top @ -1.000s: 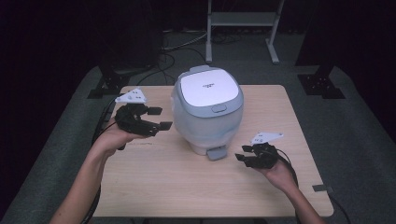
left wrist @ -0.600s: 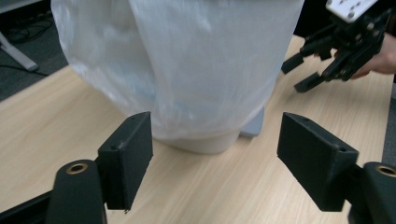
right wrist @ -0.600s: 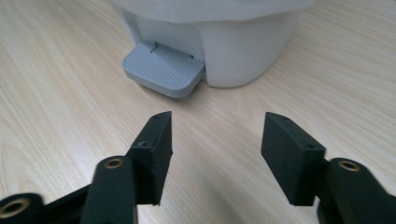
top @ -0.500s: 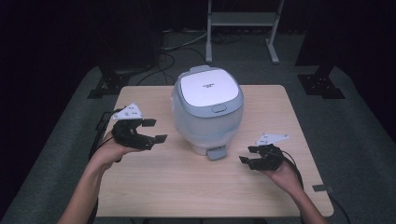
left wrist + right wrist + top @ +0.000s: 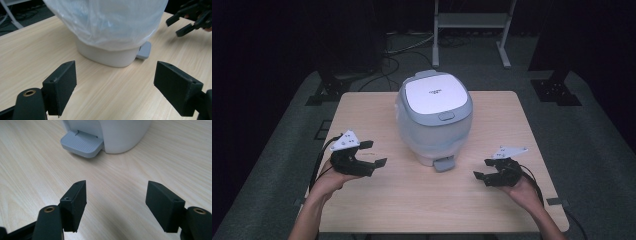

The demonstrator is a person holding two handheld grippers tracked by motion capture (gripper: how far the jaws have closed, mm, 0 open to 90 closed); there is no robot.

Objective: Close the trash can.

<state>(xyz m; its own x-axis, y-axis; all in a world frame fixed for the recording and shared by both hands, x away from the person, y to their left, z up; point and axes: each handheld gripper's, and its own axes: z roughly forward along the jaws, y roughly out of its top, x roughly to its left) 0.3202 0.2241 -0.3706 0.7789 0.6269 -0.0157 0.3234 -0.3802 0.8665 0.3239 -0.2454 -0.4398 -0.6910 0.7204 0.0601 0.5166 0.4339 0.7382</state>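
White rice cooker mid-desk, grey tab at base, flanked by left gripper and right gripper, fingers just opening, released, empty.

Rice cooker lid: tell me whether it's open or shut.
Shut. The white lid lies flat on the rice cooker, flush inside its grey rim, with no gap showing.
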